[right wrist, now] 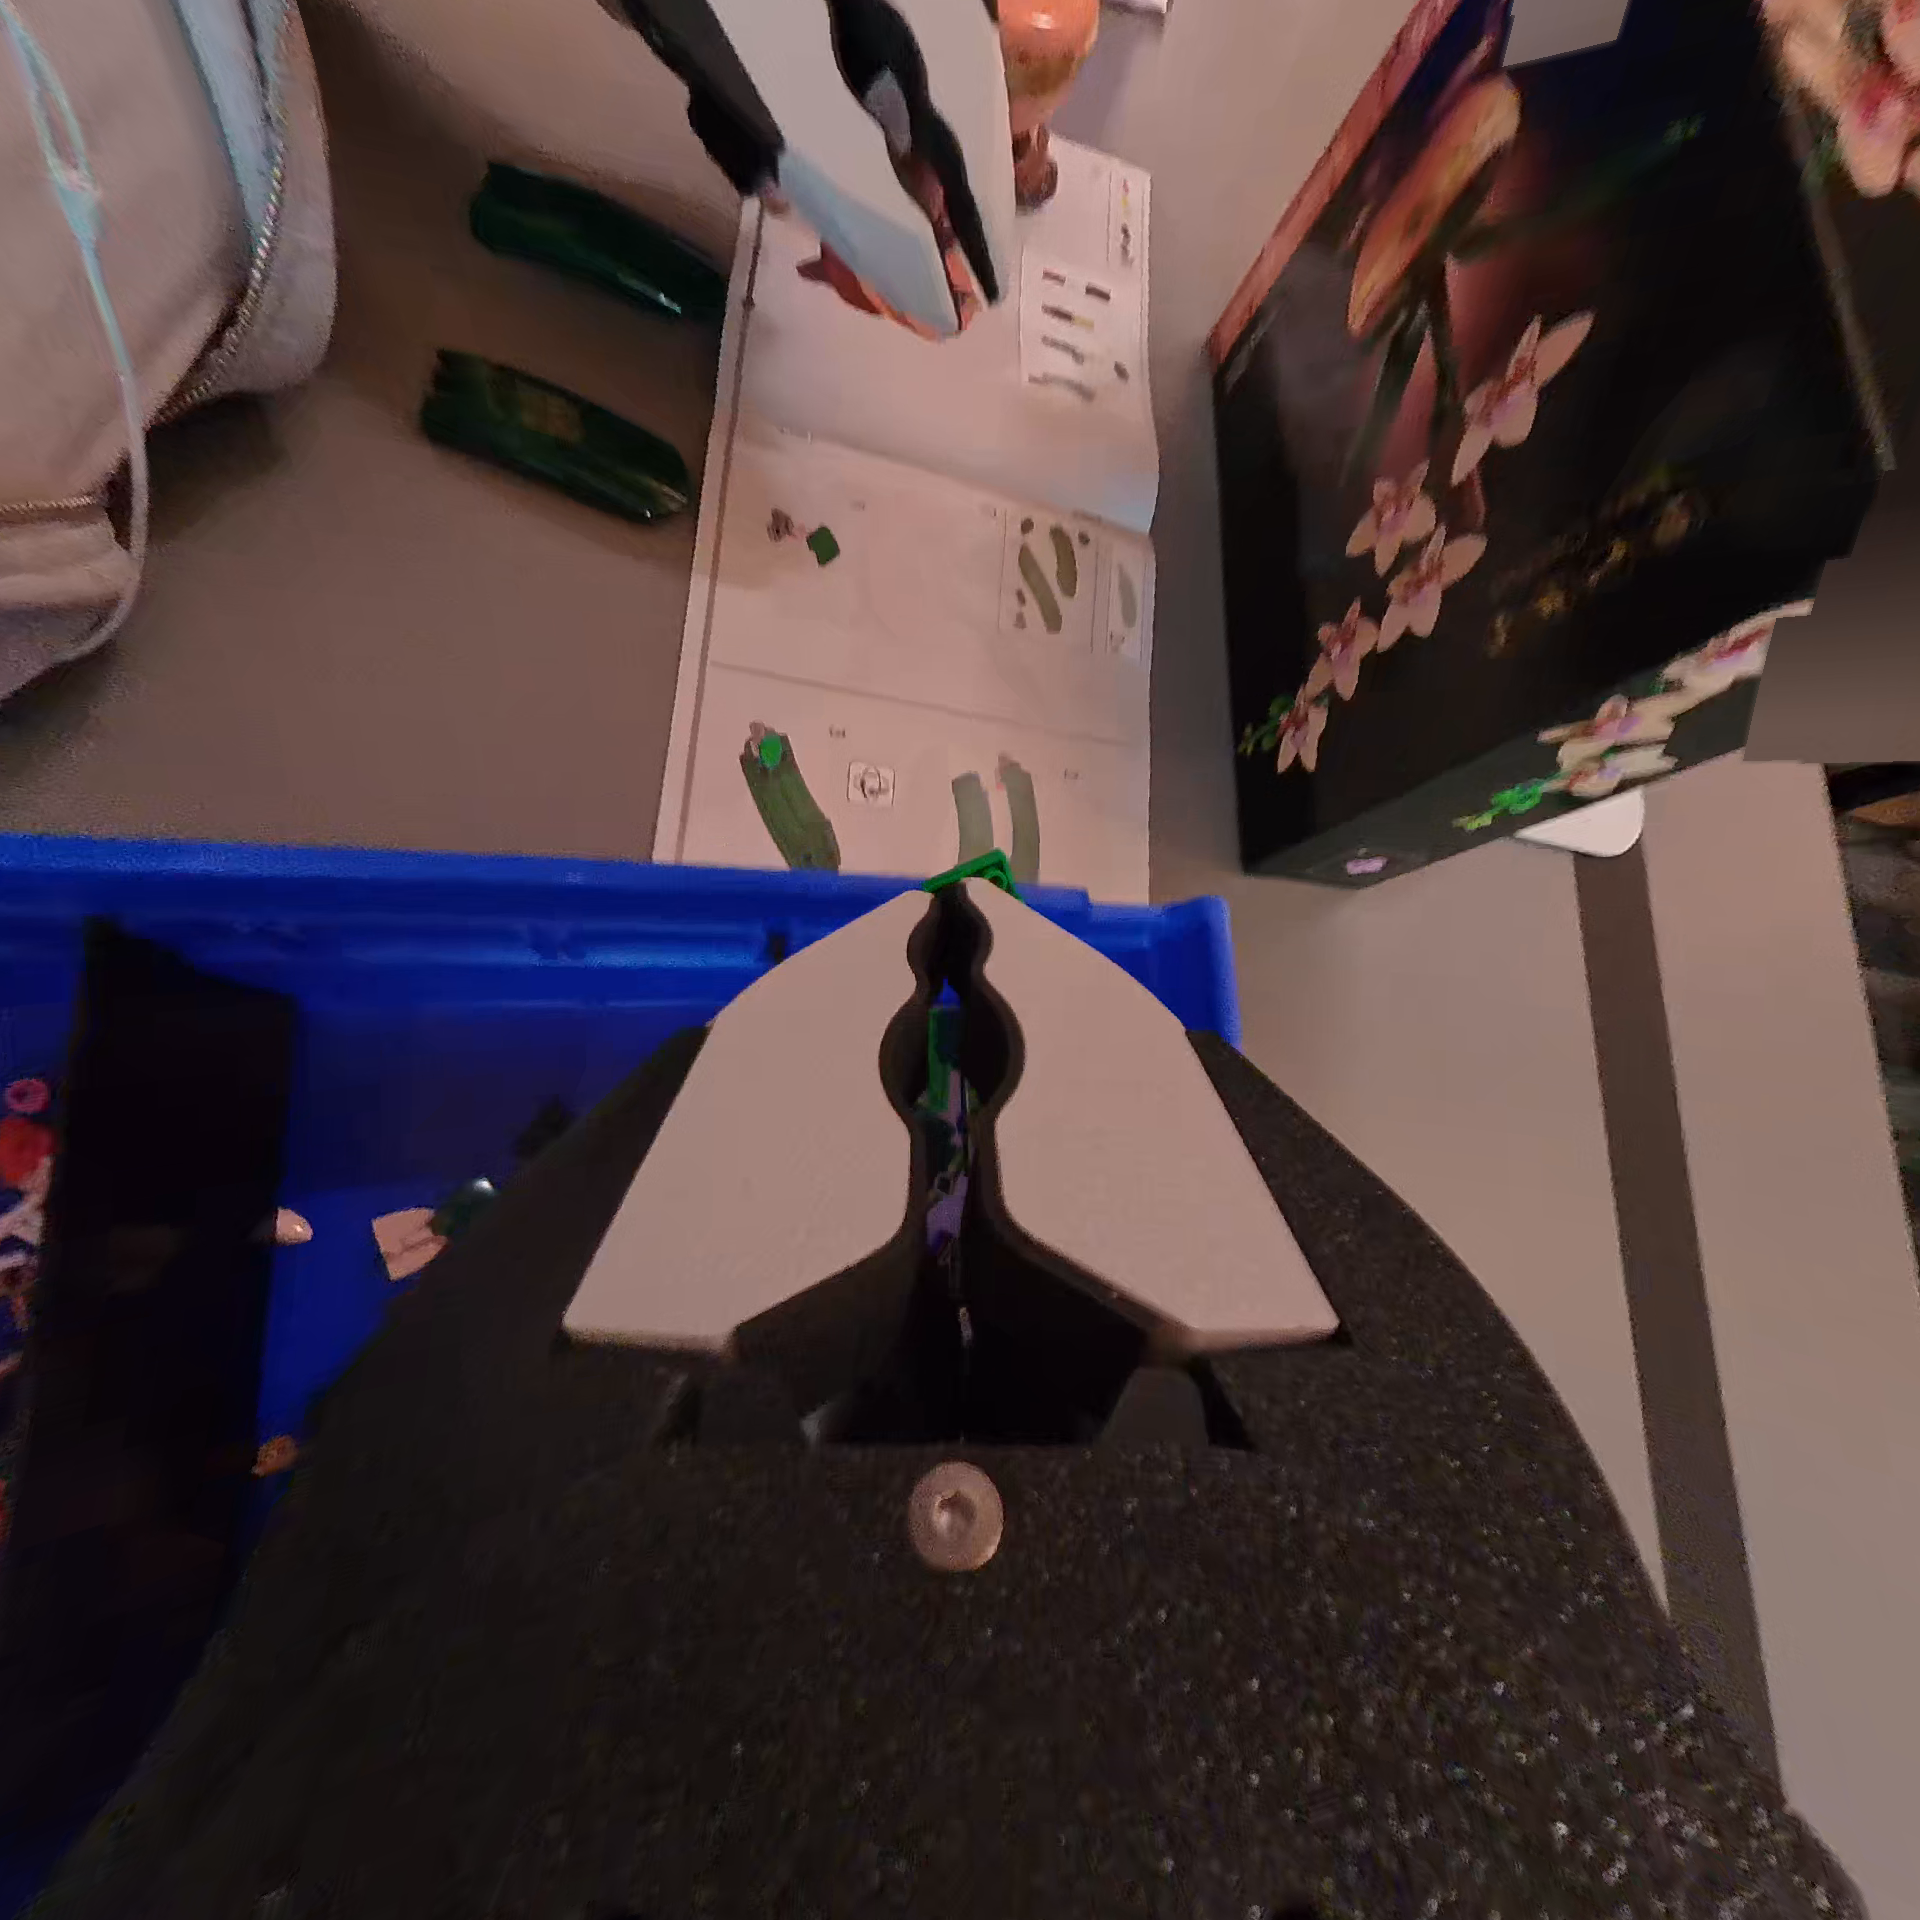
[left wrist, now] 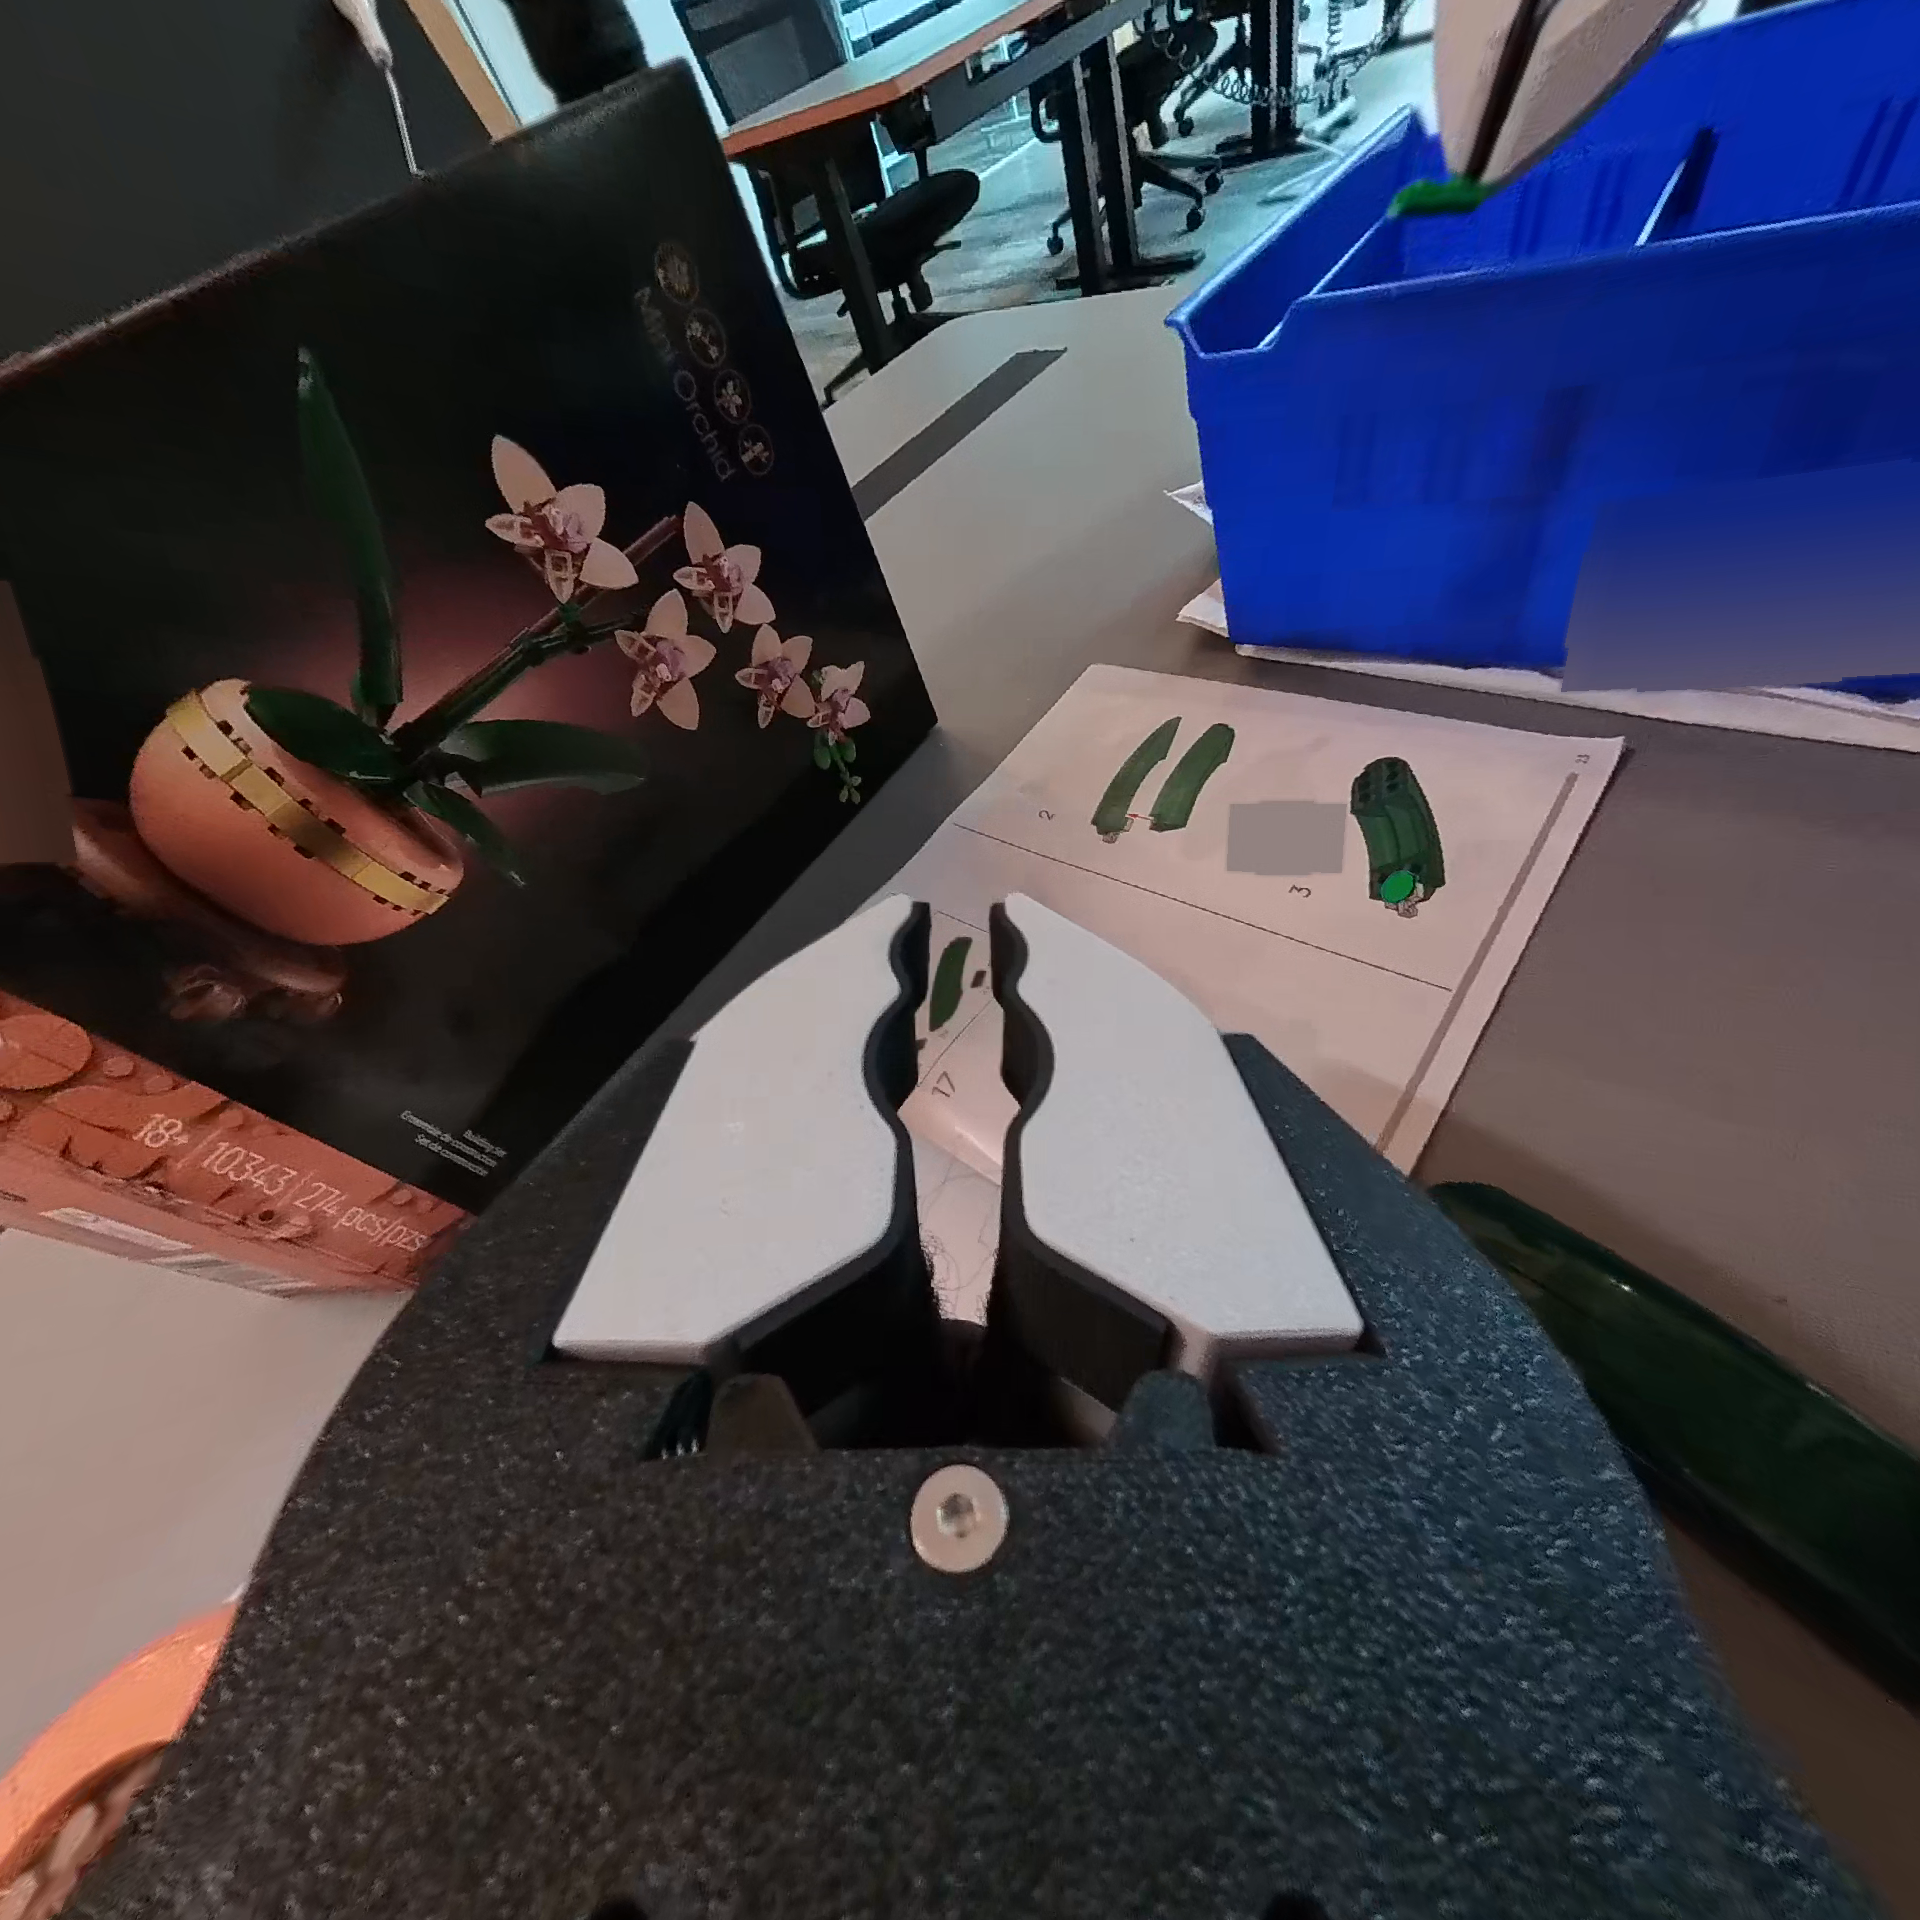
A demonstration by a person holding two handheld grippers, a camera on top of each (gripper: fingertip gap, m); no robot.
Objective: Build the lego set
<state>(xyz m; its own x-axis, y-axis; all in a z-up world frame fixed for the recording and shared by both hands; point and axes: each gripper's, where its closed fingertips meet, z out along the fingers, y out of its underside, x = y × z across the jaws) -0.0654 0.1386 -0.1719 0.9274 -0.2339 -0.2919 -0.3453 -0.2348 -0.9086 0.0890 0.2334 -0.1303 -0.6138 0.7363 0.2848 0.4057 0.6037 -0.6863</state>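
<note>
A small bright-green lego piece [right wrist: 971, 871] is pinched at the tips of the right hand-held gripper [right wrist: 961, 902], above the far rim of the blue parts bin [right wrist: 520, 883].

The piece is judged light, stiff and smooth, so easily twisted or dropped; it is best held by its flat sides. The left hand-held gripper [left wrist: 954, 925] is held narrowly parted and empty over the instruction sheet [left wrist: 1299, 831] on the table [left wrist: 1714, 1039]. Two dark green leaf pieces [right wrist: 556, 447] lie to the left of the sheet.
</note>
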